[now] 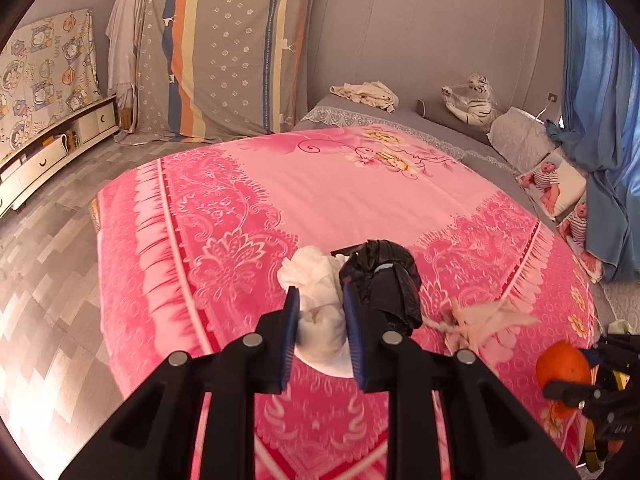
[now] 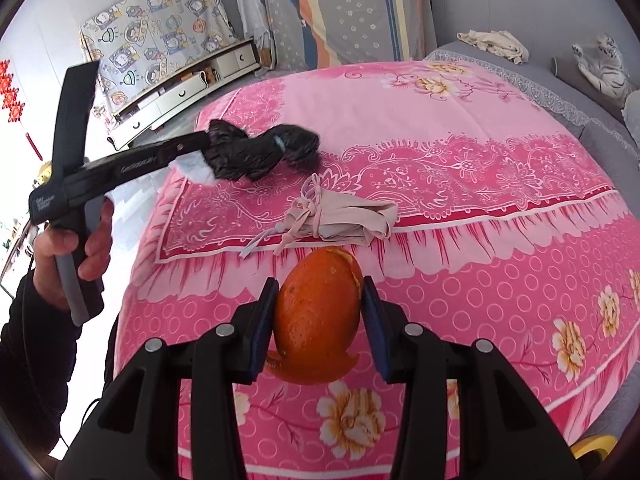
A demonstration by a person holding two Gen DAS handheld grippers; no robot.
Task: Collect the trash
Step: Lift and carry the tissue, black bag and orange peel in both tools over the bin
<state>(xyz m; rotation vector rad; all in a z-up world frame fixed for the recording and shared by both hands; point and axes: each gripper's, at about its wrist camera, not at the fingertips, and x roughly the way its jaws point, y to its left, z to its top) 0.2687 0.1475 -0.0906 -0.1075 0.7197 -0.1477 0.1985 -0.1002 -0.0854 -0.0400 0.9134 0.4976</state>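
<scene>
While the left wrist view shows bare floor (image 1: pixel 60 240) at nine o'clock off the bed (image 1: pixel 340 184) edge, the left gripper (image 1: pixel 320 320) clamps a white tissue wad (image 1: pixel 320 312), a black bag roll (image 1: pixel 384 276) touching at one o'clock. Right wrist view: the right gripper (image 2: pixel 320 320) grips orange peel (image 2: pixel 316 320) above the bed's near edge; a folded face mask (image 2: pixel 344 220) lies at twelve o'clock.

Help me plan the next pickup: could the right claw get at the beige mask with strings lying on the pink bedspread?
Probably not yet. The mask lies uncovered just beyond the right claw, with nothing lying between them, but that claw is shut on an orange peel, so it would need to drop that first.
</scene>
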